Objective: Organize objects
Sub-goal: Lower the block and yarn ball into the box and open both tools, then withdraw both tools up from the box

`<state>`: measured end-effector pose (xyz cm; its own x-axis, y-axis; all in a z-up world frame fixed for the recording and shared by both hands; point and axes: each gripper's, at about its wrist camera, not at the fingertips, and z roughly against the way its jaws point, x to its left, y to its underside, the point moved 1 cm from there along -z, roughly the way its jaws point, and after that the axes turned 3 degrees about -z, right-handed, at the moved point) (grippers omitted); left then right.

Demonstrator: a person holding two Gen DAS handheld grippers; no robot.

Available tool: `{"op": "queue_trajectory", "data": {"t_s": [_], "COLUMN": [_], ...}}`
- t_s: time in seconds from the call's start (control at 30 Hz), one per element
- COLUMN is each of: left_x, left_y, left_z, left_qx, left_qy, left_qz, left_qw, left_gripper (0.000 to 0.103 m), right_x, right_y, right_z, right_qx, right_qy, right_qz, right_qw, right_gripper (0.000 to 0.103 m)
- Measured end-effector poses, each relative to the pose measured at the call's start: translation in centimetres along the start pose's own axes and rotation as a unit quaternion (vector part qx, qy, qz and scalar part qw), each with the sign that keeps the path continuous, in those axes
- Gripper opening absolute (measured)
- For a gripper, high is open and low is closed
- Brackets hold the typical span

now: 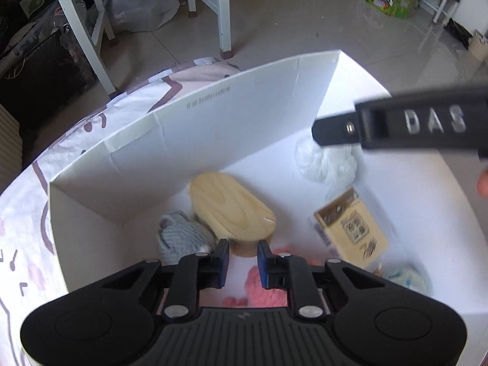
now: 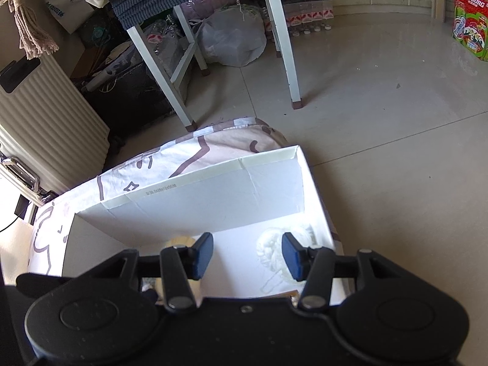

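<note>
An open white box (image 1: pixel 231 122) stands on a patterned cloth (image 1: pixel 24 201). Inside it lie a pale wooden oval block (image 1: pixel 231 210), a grey yarn ball (image 1: pixel 180 238), a pink yarn piece (image 1: pixel 268 286), a white yarn bundle (image 1: pixel 326 161), a tan printed packet (image 1: pixel 350 228) that looks blurred, and a pale green yarn ball (image 1: pixel 408 277). My left gripper (image 1: pixel 243 254) hovers over the box floor, shut with nothing in it. My right gripper (image 2: pixel 247 253) is open above the box (image 2: pixel 213 201), empty, with the white yarn bundle (image 2: pixel 271 250) below it. One of its fingers (image 1: pixel 335 128) crosses the left wrist view.
The box sits near the cloth's far edge, with tiled floor (image 2: pixel 381 122) beyond. White table legs (image 2: pixel 286 45), a filled plastic bag (image 2: pixel 235 39) and a green and red carton (image 2: pixel 469 24) stand on the floor. A ribbed suitcase (image 2: pixel 45 122) is at the left.
</note>
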<state>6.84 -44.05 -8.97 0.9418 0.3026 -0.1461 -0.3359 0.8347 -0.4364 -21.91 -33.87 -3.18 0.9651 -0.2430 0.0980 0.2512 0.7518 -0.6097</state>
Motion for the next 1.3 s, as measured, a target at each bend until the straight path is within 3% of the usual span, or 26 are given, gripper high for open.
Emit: {"op": "queue_trajectory", "data": {"t_s": [0.17, 0.5, 0.8, 1.03, 1.3], "left_x": [-0.2, 0.0, 0.2, 0.8, 1.8], "left_y": [-0.9, 0.2, 2.0, 4.0, 6.6], "left_z": [0.2, 1.6, 5.6, 9.9, 14.8], "left_qx": [-0.020, -0.013, -0.027, -0.047, -0.073], "left_qy": [0.015, -0.004, -0.005, -0.005, -0.013], "left_qz": [0.012, 0.012, 0.020, 0.041, 0.059], "left_qw": [0.9996, 0.9998, 0.9994, 0.9980, 0.9955], "left_gripper": [0.021, 0.021, 0.023, 0.042, 0.063], "right_x": [-0.1, 0.8, 2.0, 3.6, 5.2], "right_y": [0.2, 0.6, 1.1, 2.1, 4.0], "right_z": [-0.1, 0.3, 4.2, 8.0, 13.2], "right_qx": [0.004, 0.010, -0.005, -0.019, -0.034], "right_qy": [0.003, 0.008, 0.023, 0.040, 0.046], "right_qz": [0.003, 0.024, 0.046, 0.064, 0.084], "right_qw": [1.000, 1.000, 0.999, 0.997, 0.995], "right_gripper": [0.051, 0.051, 0.051, 0.053, 0.068]}}
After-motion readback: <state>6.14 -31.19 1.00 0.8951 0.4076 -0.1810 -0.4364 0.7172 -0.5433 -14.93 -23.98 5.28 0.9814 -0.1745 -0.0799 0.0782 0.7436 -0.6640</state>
